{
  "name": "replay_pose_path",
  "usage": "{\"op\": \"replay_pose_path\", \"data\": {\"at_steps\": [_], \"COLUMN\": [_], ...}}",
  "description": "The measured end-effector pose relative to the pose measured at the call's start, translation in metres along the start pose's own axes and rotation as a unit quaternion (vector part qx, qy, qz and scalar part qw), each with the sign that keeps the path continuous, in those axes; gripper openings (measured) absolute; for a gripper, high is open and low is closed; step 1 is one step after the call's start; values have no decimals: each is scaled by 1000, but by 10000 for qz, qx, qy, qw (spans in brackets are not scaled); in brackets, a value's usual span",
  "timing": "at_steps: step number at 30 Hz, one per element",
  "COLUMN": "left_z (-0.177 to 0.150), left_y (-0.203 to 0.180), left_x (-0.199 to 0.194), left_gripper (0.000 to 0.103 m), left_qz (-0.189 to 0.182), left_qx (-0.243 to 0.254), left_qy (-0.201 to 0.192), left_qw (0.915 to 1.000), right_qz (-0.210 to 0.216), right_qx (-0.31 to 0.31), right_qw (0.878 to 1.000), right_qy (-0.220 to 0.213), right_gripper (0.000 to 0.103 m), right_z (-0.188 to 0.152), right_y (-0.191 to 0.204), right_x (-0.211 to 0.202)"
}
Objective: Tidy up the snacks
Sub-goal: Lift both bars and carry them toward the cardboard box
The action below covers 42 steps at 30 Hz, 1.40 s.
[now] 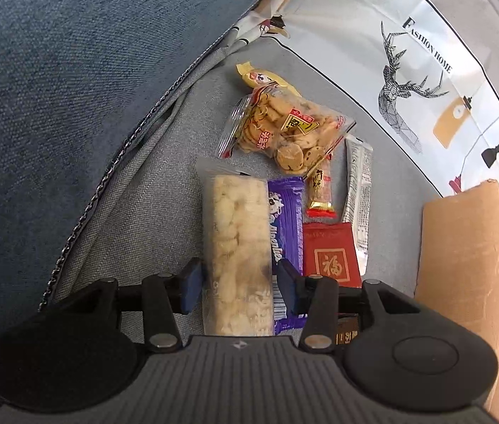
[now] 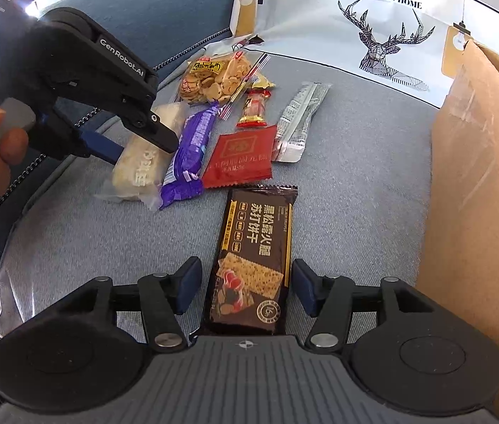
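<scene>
Found both tongs about half open and gripping nothing. Left gripper [image 1: 238, 279] straddled the near end of the clear-wrapped rice bar [image 1: 238, 229], pads just beside its long edges, apparently not pressing. Right gripper [image 2: 247, 282] straddled the near end of the dark cracker pack [image 2: 256, 243], with bare cloth showing on both sides.

Saw both snacks lying flat on the grey seat cushion [image 2: 355, 212]: the bar toward the blue backrest edge, touching the purple pack [image 1: 286, 219]; the crackers mid-cushion, near the red sachet [image 1: 330, 254] and apart from the cardboard box [image 2: 479, 176] at the right edge.

Judged both light, with slick film likely to slip. Reckoned the contents brittle, so favoured a gentle pinch across the narrow width, on the filled body rather than the crimped end.
</scene>
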<state>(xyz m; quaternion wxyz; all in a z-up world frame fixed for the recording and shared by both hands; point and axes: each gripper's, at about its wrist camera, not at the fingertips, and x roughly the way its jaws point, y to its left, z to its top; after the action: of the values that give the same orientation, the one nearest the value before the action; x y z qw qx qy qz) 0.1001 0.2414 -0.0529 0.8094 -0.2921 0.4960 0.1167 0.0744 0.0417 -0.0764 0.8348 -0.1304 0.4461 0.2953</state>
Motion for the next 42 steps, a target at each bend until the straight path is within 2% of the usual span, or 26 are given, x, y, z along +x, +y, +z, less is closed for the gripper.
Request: {"op": "replay_pose_path", "data": {"at_steps": [5, 7, 11, 13, 16, 19, 21, 24, 34, 37, 42], "left_z": [0, 1, 1, 1, 4, 3, 1, 1, -4, -3, -6], "left_y": [-6, -9, -11, -11, -9, -11, -15, -19, -24, -24, -22], "left_x": [3, 4, 3, -1, -8, -3, 2, 8, 13, 9, -12], "left_gripper": [50, 45, 42, 41, 41, 41, 41, 41, 41, 40, 40], "left_qz": [72, 109, 152, 133, -89, -299, -236, -196, -150, -136, -325], "left_qx": [20, 75, 112, 123, 82, 111, 230, 295, 457, 417, 364], "left_qy": [-47, -55, -144, -238, -384, -173, 1, 151, 137, 19, -362], "left_qw": [10000, 9999, 9997, 9996, 9992, 9993, 9995, 9993, 9988, 9990, 9982], "right_qz": [-9, -1, -52, -53, -105, -84, -118, -106, -106, -58, -70], "right_qx": [-8, -16, -41, 51, 134, 167, 134, 62, 57, 101, -105], "right_qw": [10000, 10000, 9999, 9998, 9992, 9995, 9998, 9999, 9998, 9995, 9968], "right_qy": [-28, -36, -112, -173, -363, -257, -76, -87, -127, -279, -790], "right_gripper": [58, 58, 42, 42, 41, 41, 42, 45, 43, 41, 40], "right_z": [0, -1, -1, 0, 1, -1, -1, -1, -3, -3, -5], "right_y": [0, 0, 0, -2, -4, -5, -4, -2, -1, -4, -3], "right_x": [0, 0, 0, -1, -6, -3, 1, 1, 1, -6, -30]}}
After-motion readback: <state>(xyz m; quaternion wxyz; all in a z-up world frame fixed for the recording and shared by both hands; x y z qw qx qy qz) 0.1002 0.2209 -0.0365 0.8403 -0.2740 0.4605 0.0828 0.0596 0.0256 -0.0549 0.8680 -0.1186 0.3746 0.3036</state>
